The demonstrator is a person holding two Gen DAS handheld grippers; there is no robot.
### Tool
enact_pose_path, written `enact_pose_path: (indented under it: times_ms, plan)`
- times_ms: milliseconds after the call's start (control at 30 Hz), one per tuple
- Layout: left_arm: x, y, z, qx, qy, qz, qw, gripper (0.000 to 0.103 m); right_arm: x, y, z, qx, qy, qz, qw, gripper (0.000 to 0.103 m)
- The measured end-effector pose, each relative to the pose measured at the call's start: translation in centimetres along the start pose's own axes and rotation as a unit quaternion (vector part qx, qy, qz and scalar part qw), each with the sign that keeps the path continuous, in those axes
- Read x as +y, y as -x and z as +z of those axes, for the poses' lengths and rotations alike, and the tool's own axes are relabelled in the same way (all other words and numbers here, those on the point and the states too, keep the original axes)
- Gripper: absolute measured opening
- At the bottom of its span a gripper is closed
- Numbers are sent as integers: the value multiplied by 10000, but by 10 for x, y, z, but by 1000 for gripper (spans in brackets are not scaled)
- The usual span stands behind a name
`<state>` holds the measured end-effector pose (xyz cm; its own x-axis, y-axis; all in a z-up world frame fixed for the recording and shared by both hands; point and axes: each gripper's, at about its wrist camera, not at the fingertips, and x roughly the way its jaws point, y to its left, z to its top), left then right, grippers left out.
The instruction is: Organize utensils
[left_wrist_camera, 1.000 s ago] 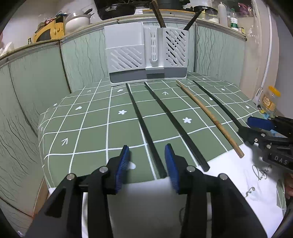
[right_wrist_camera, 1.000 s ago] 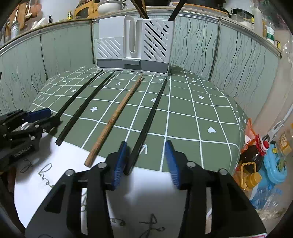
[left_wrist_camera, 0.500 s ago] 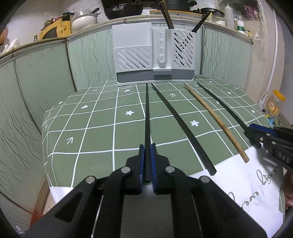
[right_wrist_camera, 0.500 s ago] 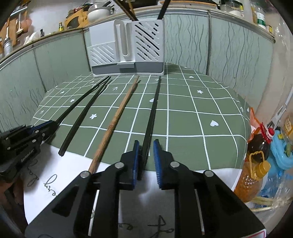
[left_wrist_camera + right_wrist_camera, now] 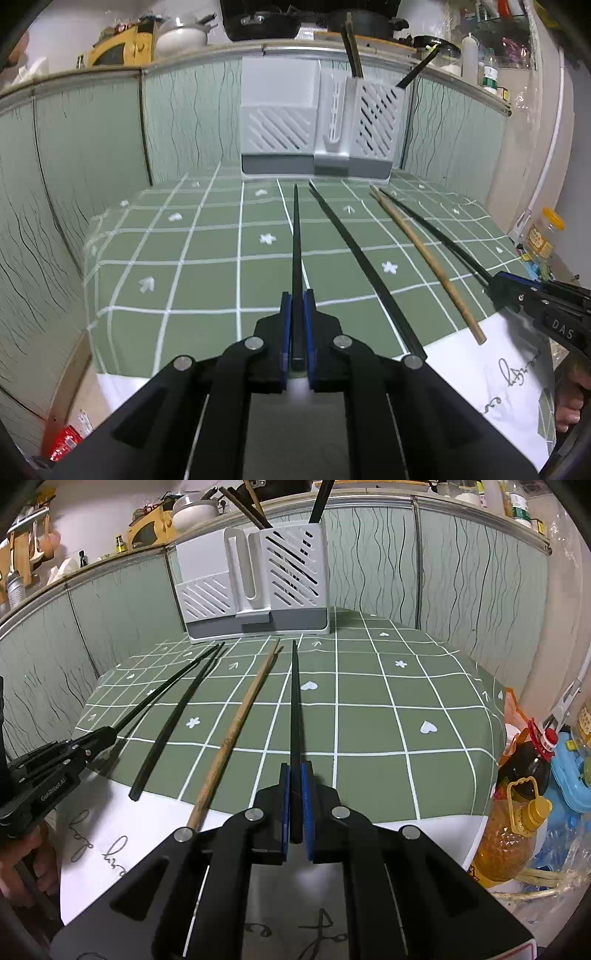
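Chopsticks: left gripper (image 5: 297,328) now clamped on leftmost black chopstick (image 5: 296,240) | right gripper (image 5: 295,805) clamped on rightmost black chopstick (image 5: 294,701), both open a second ago | next: lift toward holder (image 5: 258,579)

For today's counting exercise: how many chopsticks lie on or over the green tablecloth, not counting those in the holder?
4. One black in the left gripper, a loose black chopstick, a wooden chopstick, and one black in the right gripper.

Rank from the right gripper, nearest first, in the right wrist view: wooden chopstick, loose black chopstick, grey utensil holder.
1. Wooden chopstick, immediately left of the right gripper.
2. Loose black chopstick, farther left.
3. Grey slotted utensil holder, at the table's back.
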<state>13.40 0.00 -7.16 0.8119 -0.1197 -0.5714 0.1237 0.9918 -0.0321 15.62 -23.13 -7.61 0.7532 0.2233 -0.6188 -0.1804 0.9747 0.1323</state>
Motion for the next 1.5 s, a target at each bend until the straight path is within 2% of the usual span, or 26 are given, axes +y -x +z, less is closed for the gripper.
enact_pose_path:
  times_ms: [333, 567, 1033, 1500]
  plan:
    - [6, 19, 15, -128, -47, -4, 9999, 6, -3, 20, 13, -141, -48, 120, 9998, 6]
    - [16, 34, 35, -86, 95, 49, 9999, 6, -6, 42, 36, -342, 36, 145, 9993, 6]
    - [22, 77, 85, -458, 84, -101, 9989, 6, -16, 82, 85, -684, 103, 138, 9975, 6]
    - [10, 111, 128, -821, -98, -274, 9962, 6, -10, 116, 125, -998, 228, 171, 9946, 6]
